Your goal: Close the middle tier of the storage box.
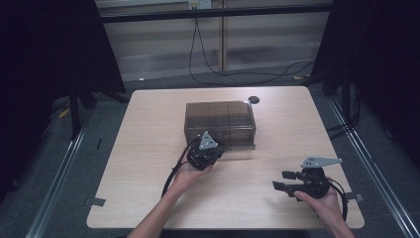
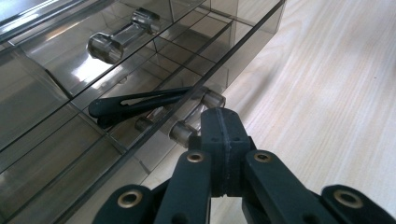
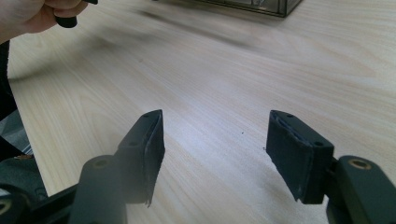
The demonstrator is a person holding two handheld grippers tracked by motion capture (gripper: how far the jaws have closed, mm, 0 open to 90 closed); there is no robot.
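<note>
A smoky see-through drawer box (image 1: 220, 121) stands mid-table. My left gripper (image 1: 212, 145) is at its front face, held from below by a hand. In the left gripper view its jaws (image 2: 220, 116) are pressed together with nothing between them. Their tip lies against the clear bar handle (image 2: 183, 132) of a lower drawer and hides the bar's middle. A black slender object (image 2: 135, 105) lies inside that drawer. A second clear handle (image 2: 122, 36) sits on the drawer above. My right gripper (image 1: 283, 180) rests near the table's front right, open and empty (image 3: 215, 149) over bare wood.
The wooden table (image 1: 148, 163) has a round cable hole (image 1: 253, 99) behind the box. Tape tabs (image 1: 97, 202) mark its front corners. Cables (image 1: 237, 74) trail on the floor beyond the far edge. The hand on the left gripper (image 3: 28, 14) shows in the right gripper view.
</note>
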